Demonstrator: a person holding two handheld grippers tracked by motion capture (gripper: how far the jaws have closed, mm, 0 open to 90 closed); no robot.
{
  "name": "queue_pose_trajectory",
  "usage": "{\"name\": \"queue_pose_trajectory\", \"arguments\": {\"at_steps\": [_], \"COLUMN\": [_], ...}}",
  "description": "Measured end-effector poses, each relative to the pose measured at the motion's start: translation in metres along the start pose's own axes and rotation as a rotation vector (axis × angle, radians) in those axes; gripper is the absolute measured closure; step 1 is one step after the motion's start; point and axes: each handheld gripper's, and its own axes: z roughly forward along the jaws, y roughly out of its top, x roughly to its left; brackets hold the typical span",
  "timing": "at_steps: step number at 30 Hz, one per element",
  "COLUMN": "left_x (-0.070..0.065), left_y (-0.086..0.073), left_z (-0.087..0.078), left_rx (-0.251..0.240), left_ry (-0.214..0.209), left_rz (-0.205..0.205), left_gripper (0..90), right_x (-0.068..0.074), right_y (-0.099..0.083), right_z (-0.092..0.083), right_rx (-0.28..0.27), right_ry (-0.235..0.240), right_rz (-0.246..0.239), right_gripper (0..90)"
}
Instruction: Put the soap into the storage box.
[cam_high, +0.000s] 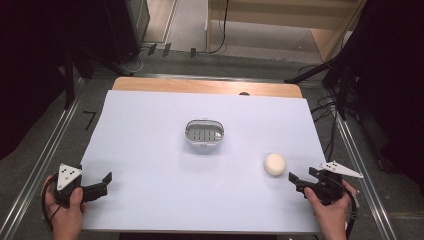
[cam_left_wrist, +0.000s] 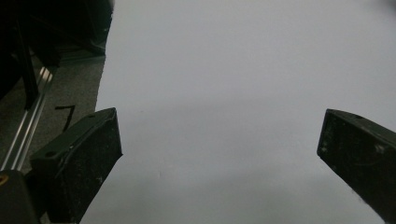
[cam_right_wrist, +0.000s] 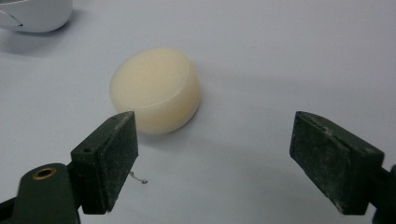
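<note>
Setting: a white-covered desk (cam_high: 150, 150) seen from above, a person's hands entering at 6 o'clock.
Soap bar: a cream round puck (cam_high: 275, 164) lying flat on the desk, toward 4 o'clock from the desk's middle; being round, it has no long axis to align with.
Dish: a small white slotted tray (cam_high: 204, 132) near the desk's middle, well apart from the soap bar, toward 10 o'clock from it.
Key relation: the soap bar lies just beside the right claw (cam_high: 296, 181), at about 11 o'clock from it; in the right gripper view it (cam_right_wrist: 156, 89) sits ahead of the jaws and nearer the left-hand one, not centred in the gap.
Nearer hand: the right hand (cam_high: 332, 210), by a wide margin.
Right claw state: spread wide, holding nothing.
Right hand pose: low at the desk's 5 o'clock corner, claw aimed toward 10 o'clock.
Left claw (cam_high: 104, 181) state: spread wide, empty; bare desk between its jaws.
Left hand (cam_high: 65, 210) pose: at the 7 o'clock corner, claw aimed toward 2 o'clock.
Judgement: the likely move is a short advance with a slight leftward shift.
</note>
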Motion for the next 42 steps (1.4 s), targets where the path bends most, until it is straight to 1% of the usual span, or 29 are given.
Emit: {"name": "queue_pose_trajectory", "arguments": {"at_steps": [7, 16, 18, 24, 29, 37, 42], "left_x": [0.0, 0.0, 0.0, 0.0, 0.0, 0.0, 0.0], "left_y": [0.0, 0.0, 0.0, 0.0, 0.0, 0.0, 0.0], "left_z": [0.0, 0.0, 0.0, 0.0, 0.0, 0.0, 0.0], "left_rx": [-0.003, -0.002, -0.002, -0.002, -0.002, -0.001, -0.002], "left_ry": [-0.001, -0.001, 0.0, 0.0, 0.0, -0.001, -0.001], "left_rz": [0.0, -0.001, -0.001, -0.001, -0.001, -0.002, -0.002], "left_gripper": [0.4, 0.3, 0.4, 0.3, 0.4, 0.4, 0.4], "right_x": [0.003, 0.012, 0.014, 0.018, 0.023, 0.032, 0.035], "right_y": [0.003, 0.006, 0.007, 0.011, 0.015, 0.018, 0.018], "right_z": [0.005, 0.011, 0.013, 0.017, 0.021, 0.033, 0.042], "right_rx": [0.009, 0.025, 0.026, 0.026, 0.037, 0.057, 0.079], "right_ry": [0.008, 0.019, 0.023, 0.034, 0.04, 0.044, 0.033], "right_rz": [-0.007, -0.017, -0.028, -0.03, -0.033, -0.048, -0.051], "right_gripper": [15.9, 15.7, 15.6, 15.5, 15.2, 14.5, 14.5]}}
